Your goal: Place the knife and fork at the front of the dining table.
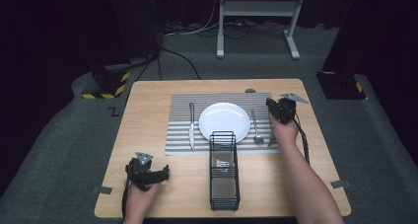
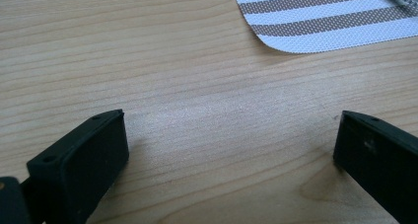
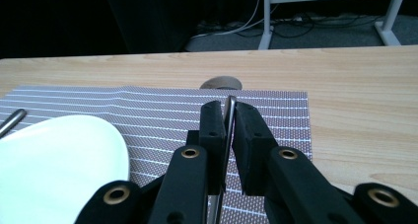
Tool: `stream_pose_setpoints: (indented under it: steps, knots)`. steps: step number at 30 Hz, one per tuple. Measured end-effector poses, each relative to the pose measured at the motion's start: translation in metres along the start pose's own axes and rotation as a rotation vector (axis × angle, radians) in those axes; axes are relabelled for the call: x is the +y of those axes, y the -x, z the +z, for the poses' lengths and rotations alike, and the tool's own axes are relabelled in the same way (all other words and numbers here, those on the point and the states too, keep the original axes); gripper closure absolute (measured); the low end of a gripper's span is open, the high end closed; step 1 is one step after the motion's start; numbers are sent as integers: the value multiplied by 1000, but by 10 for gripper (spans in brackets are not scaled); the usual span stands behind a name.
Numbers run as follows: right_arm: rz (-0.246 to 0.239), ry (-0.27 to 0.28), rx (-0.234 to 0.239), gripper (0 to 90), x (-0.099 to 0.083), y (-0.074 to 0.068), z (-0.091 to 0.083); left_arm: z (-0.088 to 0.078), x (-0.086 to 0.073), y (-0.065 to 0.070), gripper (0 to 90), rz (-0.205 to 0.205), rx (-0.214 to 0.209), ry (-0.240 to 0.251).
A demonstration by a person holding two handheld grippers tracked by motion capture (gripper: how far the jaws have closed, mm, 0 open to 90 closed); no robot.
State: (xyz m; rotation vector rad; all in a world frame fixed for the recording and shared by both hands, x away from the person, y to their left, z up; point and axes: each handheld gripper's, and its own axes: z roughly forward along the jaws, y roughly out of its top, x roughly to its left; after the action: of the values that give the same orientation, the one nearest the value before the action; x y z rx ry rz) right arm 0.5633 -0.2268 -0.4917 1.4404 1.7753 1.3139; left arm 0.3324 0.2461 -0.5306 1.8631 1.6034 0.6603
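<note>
On the near left of the wooden table point(image 1: 148, 95), the left gripper point(image 1: 162, 174) rests low in the person's hand, its jaws released and spread wide over bare wood, with nothing between them. Just beyond it lies the near left corner of the striped placemat point(image 1: 180, 135). On the mat's left side a knife point(image 1: 191, 127) lies pointing near to far, and a white plate point(image 1: 224, 122) sits in the middle. A black wire basket point(image 1: 224, 170) stands near of the plate, its far end at the plate's near rim. Right of the plate a spoon point(image 1: 256, 127) lies on the mat. At the mat's right edge the right gripper point(image 1: 277, 110) is clenched on a thin metal utensil handle point(image 3: 229, 116), held upright between the pads; which utensil it is I cannot tell.
</note>
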Motion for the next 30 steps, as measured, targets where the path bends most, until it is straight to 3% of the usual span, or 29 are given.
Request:
stream_pose_setpoints:
  steps: [20,25,30]
  knots:
    - [23,-38,-47,809,-4,9,8,0,0,0,3,0,-2,1]
    - [37,-36,-51,756,-2,12,5,0,0,0,2,0,-1,0]
    - [23,-39,-56,782,1,13,-2,0,0,0,1,1,0,0]
